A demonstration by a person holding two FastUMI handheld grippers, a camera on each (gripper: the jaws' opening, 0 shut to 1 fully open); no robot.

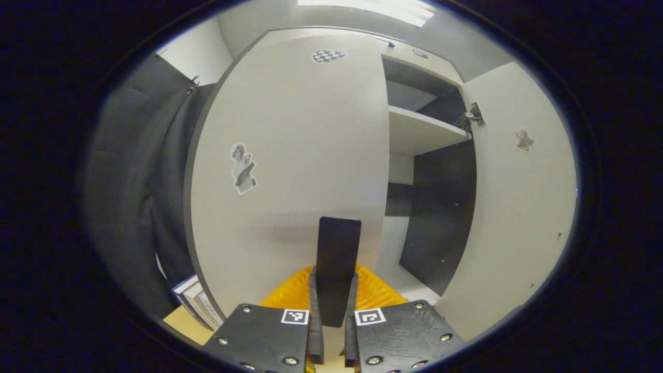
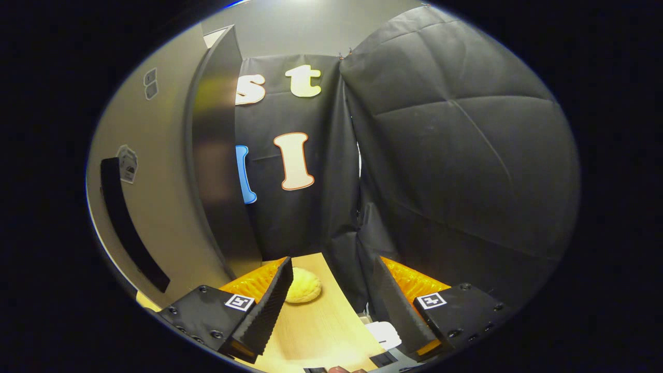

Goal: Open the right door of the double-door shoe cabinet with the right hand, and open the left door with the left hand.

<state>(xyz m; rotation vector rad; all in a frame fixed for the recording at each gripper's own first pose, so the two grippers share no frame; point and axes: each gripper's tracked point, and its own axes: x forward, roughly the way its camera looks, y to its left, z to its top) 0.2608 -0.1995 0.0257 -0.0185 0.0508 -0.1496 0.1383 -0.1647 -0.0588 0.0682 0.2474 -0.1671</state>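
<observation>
At the bottom centre of the left gripper view, the left gripper [image 1: 334,305] is closed on the dark handle [image 1: 337,259] of the left door [image 1: 295,155], a stiff, light panel that should swing easily. At right, the right door [image 1: 518,207] stands wide open beyond bare shelves [image 1: 424,129]. In the right gripper view, the right gripper [image 2: 331,305] gapes empty over a wooden tabletop [image 2: 321,331], a bun [image 2: 303,289] ahead.
</observation>
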